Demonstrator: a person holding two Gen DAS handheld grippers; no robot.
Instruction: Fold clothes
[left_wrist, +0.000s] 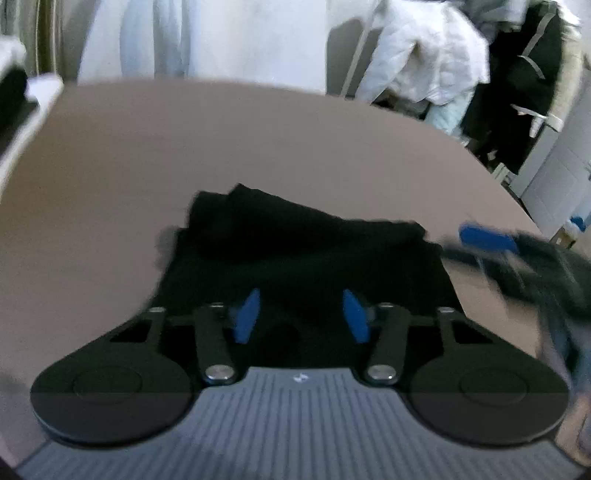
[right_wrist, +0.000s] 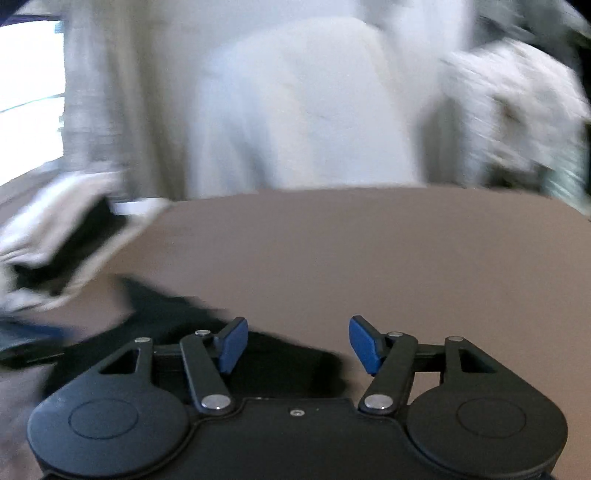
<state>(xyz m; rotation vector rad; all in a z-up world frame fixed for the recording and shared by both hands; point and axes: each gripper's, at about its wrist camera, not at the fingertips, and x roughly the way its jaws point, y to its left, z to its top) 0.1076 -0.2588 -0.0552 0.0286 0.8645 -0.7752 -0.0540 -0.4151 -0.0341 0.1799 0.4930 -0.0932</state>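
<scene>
One black garment (left_wrist: 295, 251) is seen lying crumpled on the brown counter (left_wrist: 184, 147), just ahead of the left tongs (left_wrist: 301, 314), whose blue pads are spread apart and empty, while the right tongs (right_wrist: 295, 345), likewise spread and empty, are held at its edge.

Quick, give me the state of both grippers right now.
Left gripper: open, holding nothing, poised over the black garment.
Right gripper: open, holding nothing, over the brown table.
</scene>
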